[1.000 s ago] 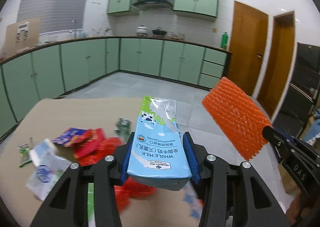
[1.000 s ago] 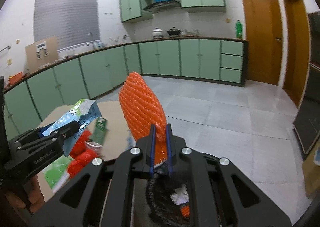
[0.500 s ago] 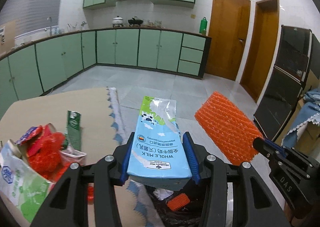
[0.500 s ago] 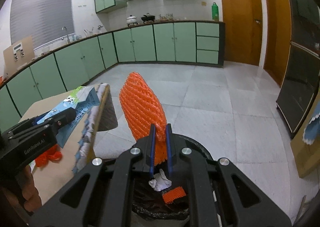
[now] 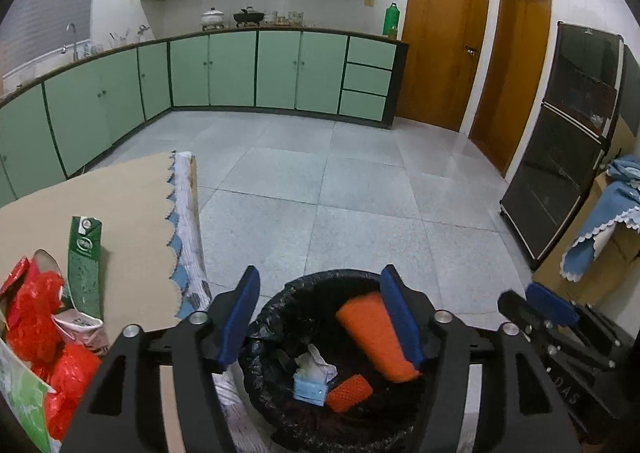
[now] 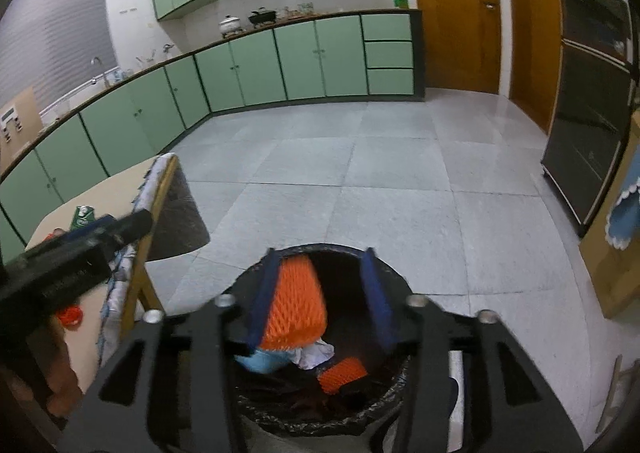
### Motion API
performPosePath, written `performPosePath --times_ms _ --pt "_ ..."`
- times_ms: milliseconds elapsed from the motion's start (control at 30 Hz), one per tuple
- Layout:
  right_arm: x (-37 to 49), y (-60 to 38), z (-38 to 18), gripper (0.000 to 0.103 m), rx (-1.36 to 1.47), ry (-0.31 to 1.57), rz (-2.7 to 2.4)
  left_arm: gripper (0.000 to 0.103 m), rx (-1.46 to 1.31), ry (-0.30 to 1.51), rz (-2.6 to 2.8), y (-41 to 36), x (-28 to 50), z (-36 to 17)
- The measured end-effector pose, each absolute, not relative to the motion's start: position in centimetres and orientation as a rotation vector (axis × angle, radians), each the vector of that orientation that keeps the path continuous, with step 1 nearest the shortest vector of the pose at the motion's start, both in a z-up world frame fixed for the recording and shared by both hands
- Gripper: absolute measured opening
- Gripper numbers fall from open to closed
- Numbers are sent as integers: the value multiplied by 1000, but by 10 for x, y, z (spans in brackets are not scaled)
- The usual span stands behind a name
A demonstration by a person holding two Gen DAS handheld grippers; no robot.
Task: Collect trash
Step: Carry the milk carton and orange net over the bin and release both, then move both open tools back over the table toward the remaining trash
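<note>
Both tools hang over the black-lined trash bin (image 5: 280,305), which stands on the floor just beside the tabletop (image 5: 132,213). The left tool (image 5: 320,317) has its blue pads apart and opening, with nothing pressed between them; below, in the bin, lie a blue carton (image 5: 308,389), a crumpled white tissue (image 5: 316,365) and a small orange net piece (image 5: 348,393). The right tool (image 6: 320,301) is likewise apart and opening; the large orange foam net (image 6: 296,305) sits between its pads against the left one, blurred, over the mouth of the bin, and I cannot tell whether that pad still touches it. In the left view the same net lies tilted inside the bin.

Farther left, on the tabletop, remain red wrappers (image 5: 36,317), a green carton (image 5: 84,265) and a green-and-white bag (image 5: 20,405) at the near edge. A scalloped blue-and-white cloth (image 5: 188,237) hangs over the table's side. Beyond, grey floor tiles (image 5: 360,181) run to green cabinets (image 5: 280,69) and two wooden doors (image 5: 444,45).
</note>
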State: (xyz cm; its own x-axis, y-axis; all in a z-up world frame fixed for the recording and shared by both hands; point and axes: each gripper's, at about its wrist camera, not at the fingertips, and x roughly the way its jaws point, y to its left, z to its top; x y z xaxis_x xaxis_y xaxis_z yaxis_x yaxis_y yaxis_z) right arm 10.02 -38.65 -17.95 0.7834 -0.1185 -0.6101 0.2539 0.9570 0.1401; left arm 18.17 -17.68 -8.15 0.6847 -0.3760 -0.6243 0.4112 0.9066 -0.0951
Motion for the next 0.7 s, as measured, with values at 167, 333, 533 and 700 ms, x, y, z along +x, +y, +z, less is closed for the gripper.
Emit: performPosePath --times_ms 167,333,533,700 --pt "96 -392 -185 75 210 636 -257 77 35 658 -414 -161 181 -73" --pt "89 -383 -179 92 207 600 -271 87 7 622 -358 -130 173 -62" --pt "85 -358 -168 96 185 572 -229 93 -9 559 -258 -78 154 -44" --pt "87 -326 -152 97 169 544 -162 94 -9 528 -164 -31 137 -36"
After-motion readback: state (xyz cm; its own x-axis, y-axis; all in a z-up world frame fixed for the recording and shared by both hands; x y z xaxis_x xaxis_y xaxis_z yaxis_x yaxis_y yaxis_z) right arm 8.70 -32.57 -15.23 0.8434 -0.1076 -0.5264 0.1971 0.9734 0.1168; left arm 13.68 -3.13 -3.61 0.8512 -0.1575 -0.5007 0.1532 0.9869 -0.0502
